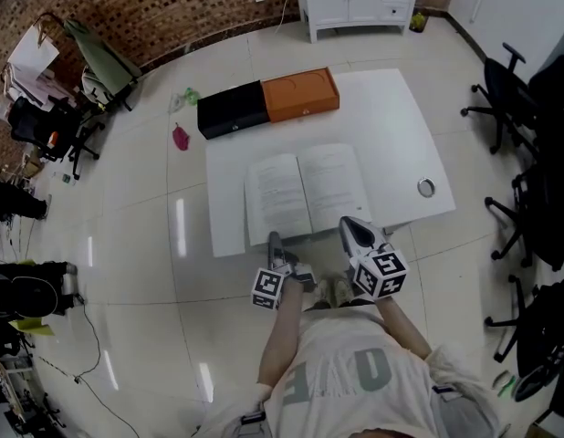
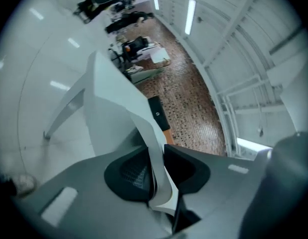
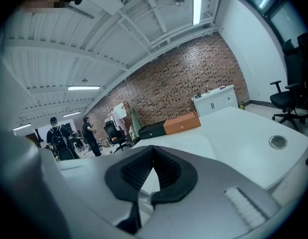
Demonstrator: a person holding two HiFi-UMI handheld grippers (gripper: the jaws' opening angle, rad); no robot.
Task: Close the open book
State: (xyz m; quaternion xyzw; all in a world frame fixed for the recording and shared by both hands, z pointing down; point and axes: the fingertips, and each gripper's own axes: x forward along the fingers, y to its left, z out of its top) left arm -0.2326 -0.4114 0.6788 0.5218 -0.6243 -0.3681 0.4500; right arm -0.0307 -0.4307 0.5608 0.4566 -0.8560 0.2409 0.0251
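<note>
While the left claw (image 1: 276, 243) grips the near left edge of the book (image 1: 305, 190) and the right claw (image 1: 352, 229) hangs shut and empty, the book just ahead lies open on the desk (image 1: 391, 126), not yet closed.

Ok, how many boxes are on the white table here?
2. A black rectangular box sits at the far left corner of the white table, and an orange rectangular box lies end to end beside it, to its right. No others are visible.

An open book (image 1: 305, 190) lies on the white table (image 1: 391, 117); left claw (image 1: 275, 239), right claw (image 1: 351, 224) at its near edge.
</note>
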